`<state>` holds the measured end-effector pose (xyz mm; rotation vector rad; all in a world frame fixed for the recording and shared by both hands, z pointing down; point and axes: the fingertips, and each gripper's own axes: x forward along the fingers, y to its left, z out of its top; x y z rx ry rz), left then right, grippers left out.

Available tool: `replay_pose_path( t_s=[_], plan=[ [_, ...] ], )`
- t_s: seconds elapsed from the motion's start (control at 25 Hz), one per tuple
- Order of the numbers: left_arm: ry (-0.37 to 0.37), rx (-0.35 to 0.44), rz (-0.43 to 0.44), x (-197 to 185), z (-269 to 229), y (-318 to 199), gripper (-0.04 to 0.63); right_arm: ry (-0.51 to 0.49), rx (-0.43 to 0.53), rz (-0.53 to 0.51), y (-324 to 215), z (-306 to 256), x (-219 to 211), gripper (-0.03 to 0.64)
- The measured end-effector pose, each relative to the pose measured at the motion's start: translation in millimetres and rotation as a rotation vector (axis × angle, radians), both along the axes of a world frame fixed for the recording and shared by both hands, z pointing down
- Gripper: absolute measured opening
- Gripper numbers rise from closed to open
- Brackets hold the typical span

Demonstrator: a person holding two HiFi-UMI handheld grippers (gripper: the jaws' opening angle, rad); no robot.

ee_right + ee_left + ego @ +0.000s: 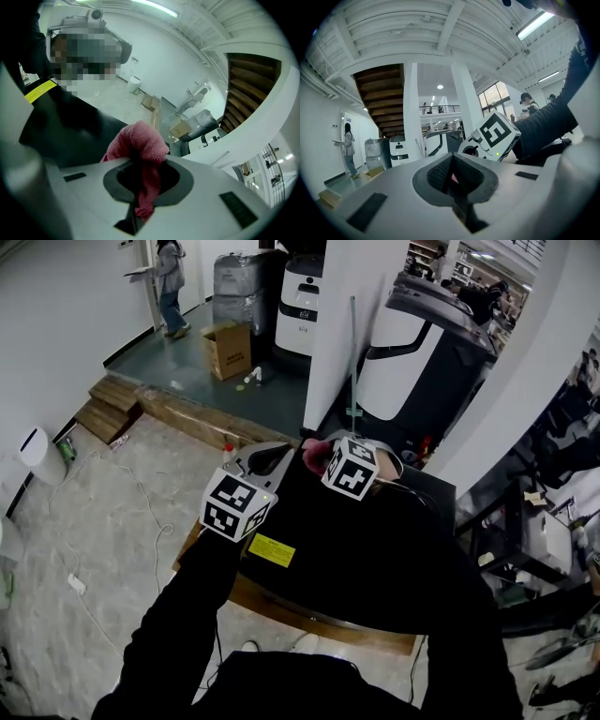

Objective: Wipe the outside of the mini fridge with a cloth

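From the head view the black mini fridge (375, 559) shows from above, with a yellow label (272, 549) on its top. Both grippers hover over its far edge, tips close together. My right gripper (319, 454) is shut on a pink cloth (312, 452); in the right gripper view the cloth (140, 140) bunches above the jaws of that gripper (143, 180), over the fridge's dark top (70, 126). My left gripper (284, 457) points upward and its jaws (452, 177) are together, with a thin pink sliver in the slit. The right gripper's marker cube (494, 133) is just beyond it.
The fridge stands on a wooden board (319, 622). Beyond it are a thin pole (354, 362), white service robots (300, 301) (412, 362), a cardboard box (228, 348) and a standing person (169, 282). Wooden steps (108, 404) and a cable (75, 582) lie to the left.
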<state>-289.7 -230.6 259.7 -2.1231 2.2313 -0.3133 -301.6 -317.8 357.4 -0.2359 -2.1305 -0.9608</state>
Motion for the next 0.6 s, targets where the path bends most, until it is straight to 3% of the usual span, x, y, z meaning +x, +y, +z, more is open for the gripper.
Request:
replay_pose_path(
  t_s=[0.2,0.6],
  plan=[
    [0.015,0.000,0.038,-0.6,2.5,28.9,0.005,-0.001,0.030,0.023,29.0,-0.6,9.0,0.038],
    [0.032,0.010,0.123,15.2,5.8,81.3,0.005,0.014,0.000,0.069,98.1,-1.9,36.0,0.038]
  ],
)
